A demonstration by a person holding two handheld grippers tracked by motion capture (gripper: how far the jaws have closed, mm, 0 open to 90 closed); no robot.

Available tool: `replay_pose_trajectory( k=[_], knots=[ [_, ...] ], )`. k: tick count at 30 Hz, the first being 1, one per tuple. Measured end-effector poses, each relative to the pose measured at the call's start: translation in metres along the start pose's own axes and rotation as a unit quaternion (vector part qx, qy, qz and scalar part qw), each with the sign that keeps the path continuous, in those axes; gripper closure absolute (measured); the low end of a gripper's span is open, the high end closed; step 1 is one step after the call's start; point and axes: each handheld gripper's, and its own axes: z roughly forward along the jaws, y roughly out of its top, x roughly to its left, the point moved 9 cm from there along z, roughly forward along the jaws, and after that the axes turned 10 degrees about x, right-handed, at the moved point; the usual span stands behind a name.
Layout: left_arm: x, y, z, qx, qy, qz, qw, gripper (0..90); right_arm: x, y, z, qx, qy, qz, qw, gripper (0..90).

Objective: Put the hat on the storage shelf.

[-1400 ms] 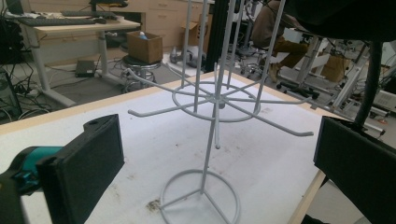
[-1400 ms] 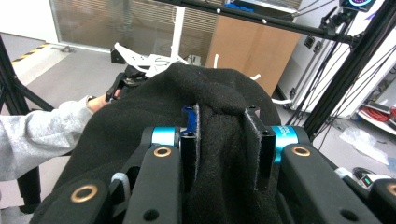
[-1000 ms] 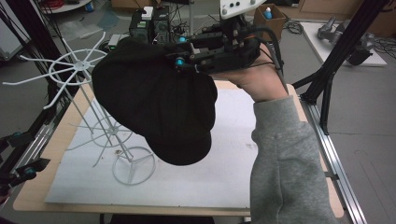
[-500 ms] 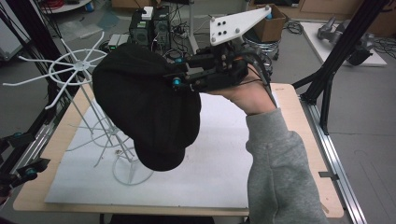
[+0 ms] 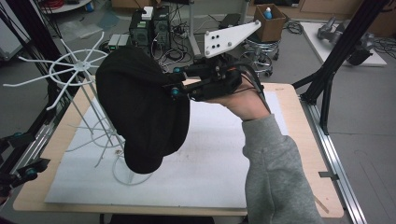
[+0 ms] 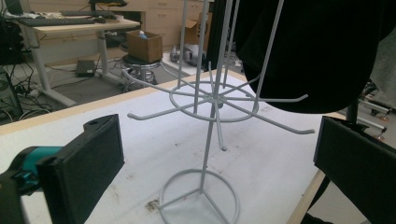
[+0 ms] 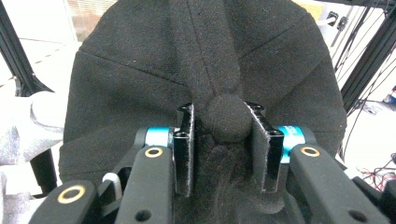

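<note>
A black cap (image 5: 140,112) hangs against the right side of a white wire rack (image 5: 79,67), its lower edge near the rack's ring base. My right gripper (image 5: 173,81) holds the cap from the right. In the right gripper view its jaws (image 7: 224,121) flank the cap's top button (image 7: 227,119). They have just been opening a little, with the button and a fold of cloth still pinched between the pads. My left gripper (image 6: 215,140) stands wide open with nothing between its jaws and faces the rack (image 6: 212,100). The cap (image 6: 322,51) hangs at the upper right there.
The rack stands on a white mat (image 5: 210,158) over a wooden table (image 5: 303,140). Black frame posts (image 5: 336,60) rise at both sides. Behind the table are electronics, cables, a stool and a cardboard box (image 5: 271,18).
The right hand has sunk and shifted left with the cap, bringing it lower against the rack. Its grey plate now tilts up into view.
</note>
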Motion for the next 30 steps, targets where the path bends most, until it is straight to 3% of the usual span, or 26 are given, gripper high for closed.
replay_pose_trajectory(
  k=[10, 17, 26, 30],
  knots=[
    [-0.002, 0.000, 0.001, 0.003, 0.000, 0.003, 1.0000, 1.8, 0.002, -0.012, 0.007, 0.018, 0.004, 0.005, 0.9998, 62.4],
    [-0.001, 0.000, 0.001, 0.002, 0.000, 0.002, 1.0000, 1.8, 0.002, -0.015, 0.007, 0.014, 0.006, 0.010, 0.9998, 61.3],
    [-0.002, 0.000, 0.002, 0.004, -0.002, 0.004, 1.0000, 1.8, 0.002, -0.012, -0.004, -0.013, 0.005, 0.021, 0.9997, 54.7],
    [-0.002, -0.001, 0.004, 0.005, -0.003, 0.002, 1.0000, 1.8, 0.001, -0.013, -0.009, -0.020, -0.001, 0.030, 0.9994, 45.2]
  ],
)
